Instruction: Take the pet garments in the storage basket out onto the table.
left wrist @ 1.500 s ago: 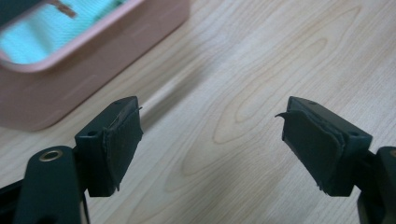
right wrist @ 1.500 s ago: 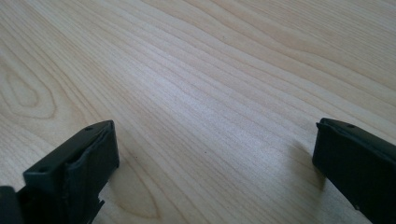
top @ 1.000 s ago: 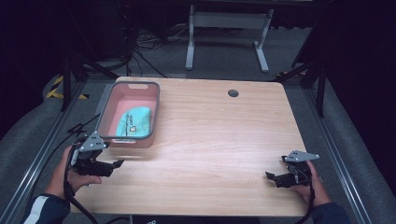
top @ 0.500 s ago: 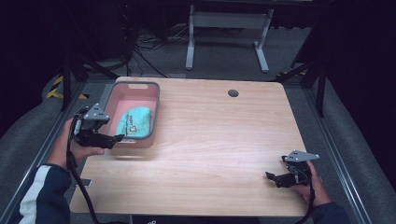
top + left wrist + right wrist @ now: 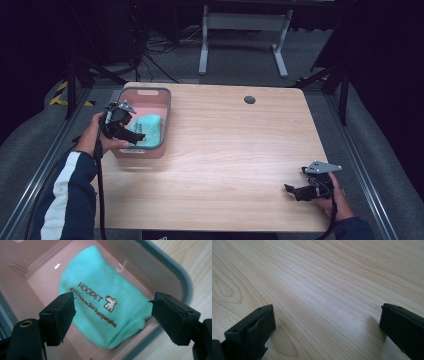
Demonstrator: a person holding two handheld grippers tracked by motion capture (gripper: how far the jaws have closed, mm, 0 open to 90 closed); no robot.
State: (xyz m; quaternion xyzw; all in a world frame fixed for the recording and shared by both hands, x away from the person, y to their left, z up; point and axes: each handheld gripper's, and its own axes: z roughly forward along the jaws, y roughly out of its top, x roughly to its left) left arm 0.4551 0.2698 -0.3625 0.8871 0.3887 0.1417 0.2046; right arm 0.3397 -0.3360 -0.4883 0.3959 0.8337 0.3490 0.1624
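A pink tub with a grey rim (image 5: pixel 165 115) stands at the table's left. Inside it lies a folded mint-green cloth (image 5: pixel 151 127) printed "HOOPET" with a small dog logo (image 5: pixel 100 310). My left gripper (image 5: pixel 134 135) hangs over the tub's near left part, its jaws open above the cloth (image 5: pixel 110 312), not touching it. My right gripper (image 5: pixel 292 190) rests low at the table's front right, open, with bare wood between its jaws (image 5: pixel 327 322).
The wooden table (image 5: pixel 235 150) has a dark round cable hole (image 5: pixel 249 100) near its far edge. Beyond the table stand a metal frame's legs (image 5: pixel 240 30) and cables on a dark floor.
My left gripper has travelled from the table's front left, away from me, to over the pink tub. The right gripper has stayed where it was.
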